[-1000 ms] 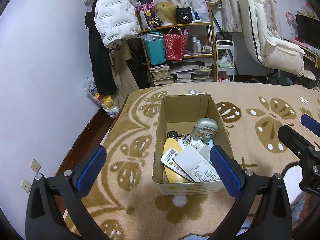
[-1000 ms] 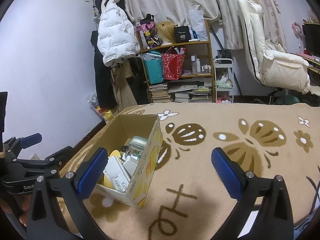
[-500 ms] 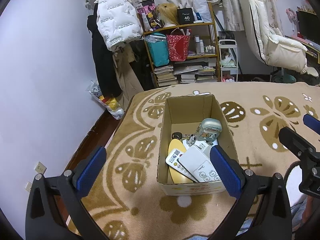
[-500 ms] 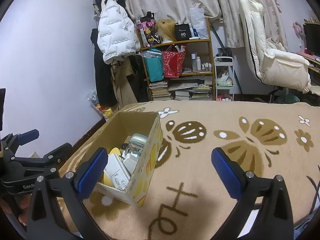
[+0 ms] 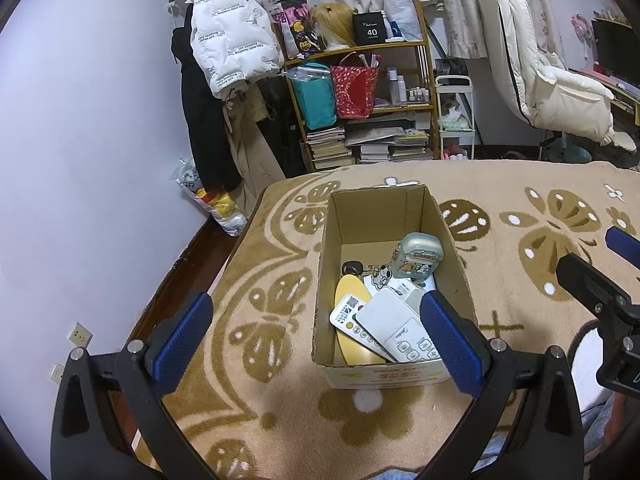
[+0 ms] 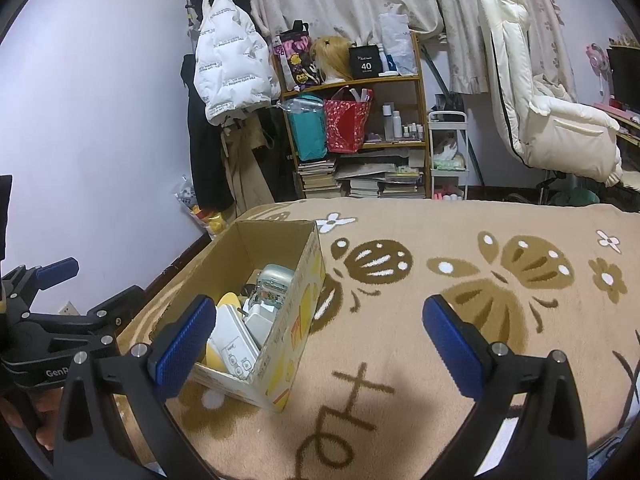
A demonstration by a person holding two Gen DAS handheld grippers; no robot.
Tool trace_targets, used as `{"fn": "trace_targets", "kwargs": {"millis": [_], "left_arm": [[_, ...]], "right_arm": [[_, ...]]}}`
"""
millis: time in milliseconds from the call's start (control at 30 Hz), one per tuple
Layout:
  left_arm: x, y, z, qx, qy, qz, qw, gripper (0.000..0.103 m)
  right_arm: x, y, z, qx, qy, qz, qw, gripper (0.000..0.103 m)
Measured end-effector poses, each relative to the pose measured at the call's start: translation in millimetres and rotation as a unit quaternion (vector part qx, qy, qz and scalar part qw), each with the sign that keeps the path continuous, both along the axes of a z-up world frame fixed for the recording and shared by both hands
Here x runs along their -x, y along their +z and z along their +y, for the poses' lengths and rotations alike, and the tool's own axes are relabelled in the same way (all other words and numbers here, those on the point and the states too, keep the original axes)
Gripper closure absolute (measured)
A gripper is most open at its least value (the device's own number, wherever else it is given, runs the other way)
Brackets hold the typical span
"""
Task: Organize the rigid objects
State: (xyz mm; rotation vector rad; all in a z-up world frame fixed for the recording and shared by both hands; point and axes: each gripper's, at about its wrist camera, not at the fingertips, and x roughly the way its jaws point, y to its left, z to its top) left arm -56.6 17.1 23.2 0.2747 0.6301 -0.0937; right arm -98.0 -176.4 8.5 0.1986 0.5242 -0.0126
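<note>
Straight ahead of your tool, past the far edge of the blanket (image 6: 460, 320) with its brown butterflies, stands a wooden shelf (image 6: 420, 128) with a teal bag (image 6: 308, 132), a red bag (image 6: 346, 128) and stacked books (image 6: 320, 178). Left of it hangs a white puffer jacket (image 6: 232, 68); far right, a cream chair (image 6: 552, 112).

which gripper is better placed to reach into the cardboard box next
Left. The left gripper is open and faces the cardboard box head-on, while the right gripper, also open, sits off to its side.
</note>
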Motion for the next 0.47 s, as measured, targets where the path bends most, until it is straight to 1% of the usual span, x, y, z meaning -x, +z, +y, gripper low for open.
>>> {"fn": "trace_targets", "kwargs": {"millis": [467], "left_arm": [[-0.8, 1.3, 3.6, 0.003, 0.0, 0.001, 1.0, 0.001]], "right_arm": [[1.1, -2.3, -1.7, -0.003, 0.001, -0.002, 1.0, 0.0]]}}
